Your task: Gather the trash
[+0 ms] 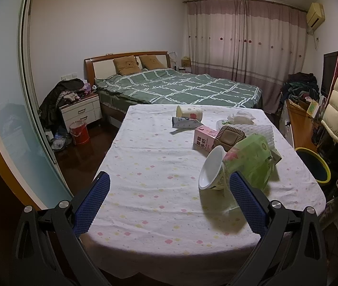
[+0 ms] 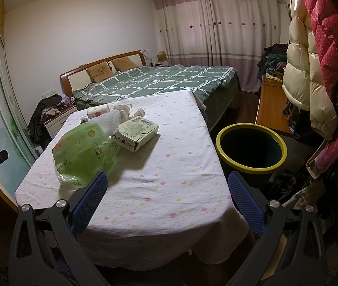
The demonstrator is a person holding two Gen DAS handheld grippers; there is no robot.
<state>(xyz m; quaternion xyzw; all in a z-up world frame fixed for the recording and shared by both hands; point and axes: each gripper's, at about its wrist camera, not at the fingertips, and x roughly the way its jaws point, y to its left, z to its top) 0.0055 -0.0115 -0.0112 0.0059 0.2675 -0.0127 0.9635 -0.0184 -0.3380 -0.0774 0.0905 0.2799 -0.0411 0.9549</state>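
Trash lies on the table with a dotted white cloth (image 1: 149, 181): a tipped white paper bowl (image 1: 213, 169), a green plastic bag (image 1: 252, 159), a pink carton (image 1: 204, 140), a brown tray (image 1: 229, 137), a tipped paper cup (image 1: 189, 112) and crumpled tissue (image 1: 240, 116). The right wrist view shows the green bag (image 2: 85, 152), a cardboard box (image 2: 136, 132) and a dark bin with a yellow rim (image 2: 251, 147) beside the table. My left gripper (image 1: 169, 195) is open and empty above the table's near end. My right gripper (image 2: 167, 193) is open and empty over the near right corner.
A bed with a green checked cover (image 1: 180, 85) stands behind the table. A nightstand (image 1: 80, 109) and a red bucket (image 1: 79, 132) are at the left. A wooden desk (image 2: 271, 104) and hanging coats (image 2: 311, 71) are at the right.
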